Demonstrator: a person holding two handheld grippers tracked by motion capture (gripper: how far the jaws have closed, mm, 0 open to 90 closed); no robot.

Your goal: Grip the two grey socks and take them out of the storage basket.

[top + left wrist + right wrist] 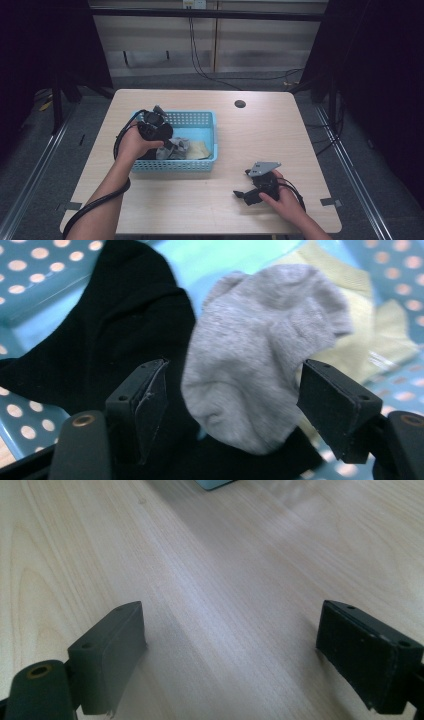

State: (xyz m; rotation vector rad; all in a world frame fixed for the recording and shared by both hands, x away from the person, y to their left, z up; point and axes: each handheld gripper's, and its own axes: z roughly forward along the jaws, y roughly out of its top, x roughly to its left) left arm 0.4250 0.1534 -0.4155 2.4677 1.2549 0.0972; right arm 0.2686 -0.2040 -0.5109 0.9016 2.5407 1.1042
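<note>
Left gripper reaching into the blue basket for a grey sock; right gripper waiting over bare counter.

At the left, the left gripper (pixel 230 405) is dipping into the blue basket (pixel 176 165), its fingers (pixel 147 400) spread wide on either side of the grey sock (pixel 260 355) and not yet pinching it. The sock is lying crumpled on a black garment (pixel 110 335), with a pale yellow sock (pixel 372 325) just beyond. It looks soft, light and limp, so a pinch on the bunched rounded end nearest the fingers should hold. Farther right, the right gripper (pixel 246 194) is hovering low over the counter (pixel 210 580), fingers (pixel 112 650) wide apart and holding nothing.
</note>
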